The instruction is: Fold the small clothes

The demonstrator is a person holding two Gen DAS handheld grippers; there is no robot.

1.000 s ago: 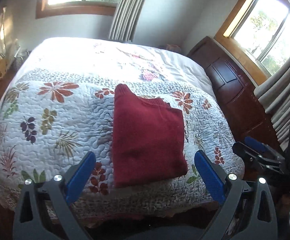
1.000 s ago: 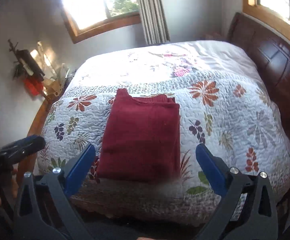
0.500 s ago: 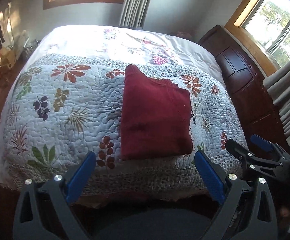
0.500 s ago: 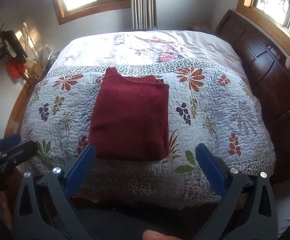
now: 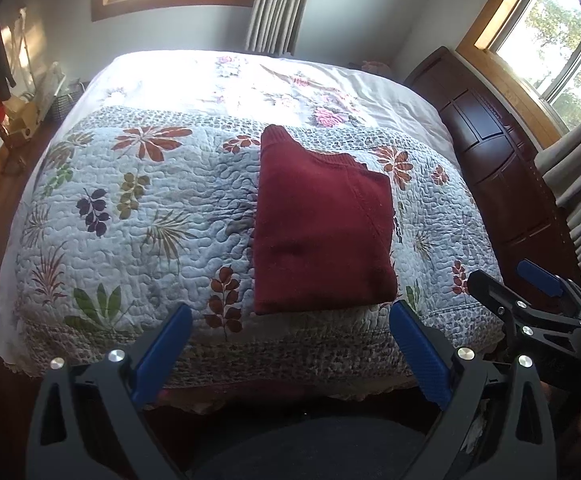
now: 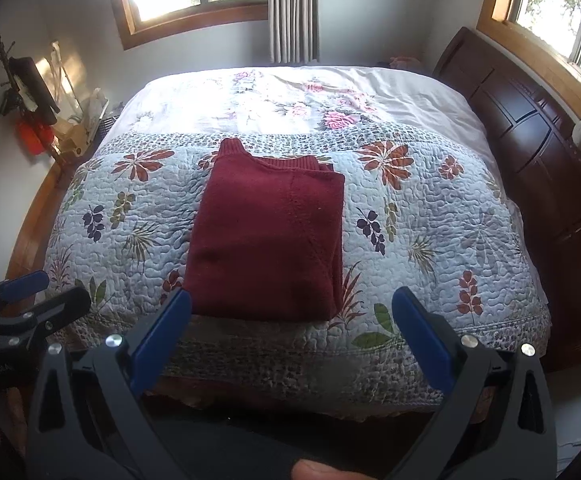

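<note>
Left tongs (image 5: 290, 344): spread wide, empty, hanging off the foot of the bed, clear of the fabric. Right tongs (image 6: 290, 328): likewise wide and empty, just beside the left pair; each pair shows at the edge of the other's view. A fingertip (image 6: 314, 470) shows at the bottom edge of the right view, on the handle.

Just ahead of both tongs: quilt (image 5: 130, 220) with leaf and flower print, covering the bed. Its near hem hangs over the edge below the tongs.

On the quilt, ahead of the tongs and near that edge: dark red sweater (image 5: 322, 232), lying flat as a neat rectangle, ribbed band on the far side, one corner poking out at far left. Nothing touches it. Judgement: fold looks complete; with both tongs open and clear, the garment appears released and left to rest.

Beyond the sweater: pale flowered sheet (image 6: 290, 96) in sunlight. To the right of the tongs, dark wooden headboard (image 6: 530, 128). Farthest: windows and curtain (image 6: 292, 8).

No other garment is visible to fold.
</note>
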